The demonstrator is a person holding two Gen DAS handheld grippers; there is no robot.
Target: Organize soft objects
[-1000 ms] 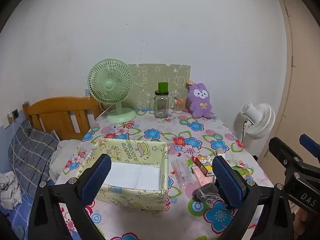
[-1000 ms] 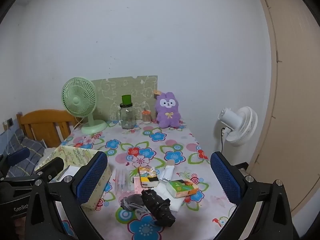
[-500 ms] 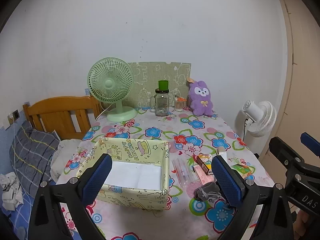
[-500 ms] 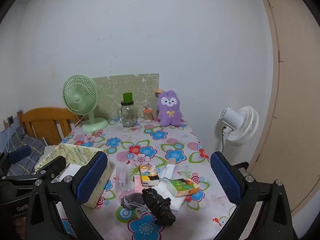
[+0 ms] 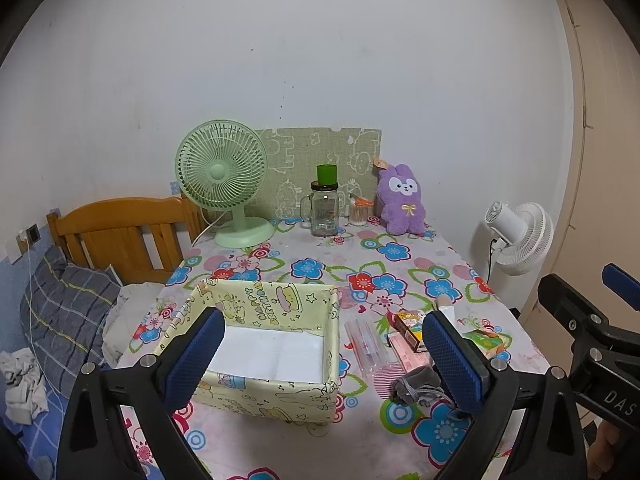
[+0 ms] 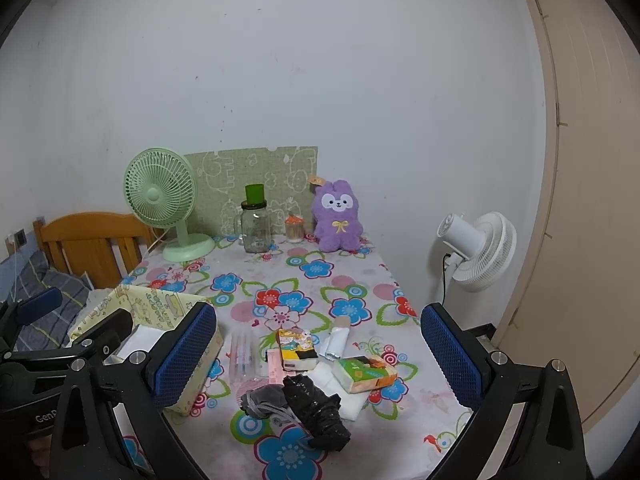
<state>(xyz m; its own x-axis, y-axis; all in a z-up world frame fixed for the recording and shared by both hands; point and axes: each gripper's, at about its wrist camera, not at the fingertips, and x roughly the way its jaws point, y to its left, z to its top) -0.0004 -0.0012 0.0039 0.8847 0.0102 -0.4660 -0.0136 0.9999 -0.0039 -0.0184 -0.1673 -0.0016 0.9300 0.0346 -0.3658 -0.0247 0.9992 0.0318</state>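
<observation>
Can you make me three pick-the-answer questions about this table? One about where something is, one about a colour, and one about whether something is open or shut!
1. Where is the purple bunny plush?
A. Inside the yellow box
B. At the back of the table by the wall
C. On the floor

2. What colour is the fan standing on the table?
A. Green
B. Red
C. Black

3. How is the right hand-held gripper?
A. Shut on the black cloth
B. Shut on the tissue pack
C. Open, holding nothing

Answers:
1. B, it sits upright next to the glass jar near the wall.
2. A, its cage and base are pale green.
3. C, its blue pads stand wide apart above the black cloth.
</observation>
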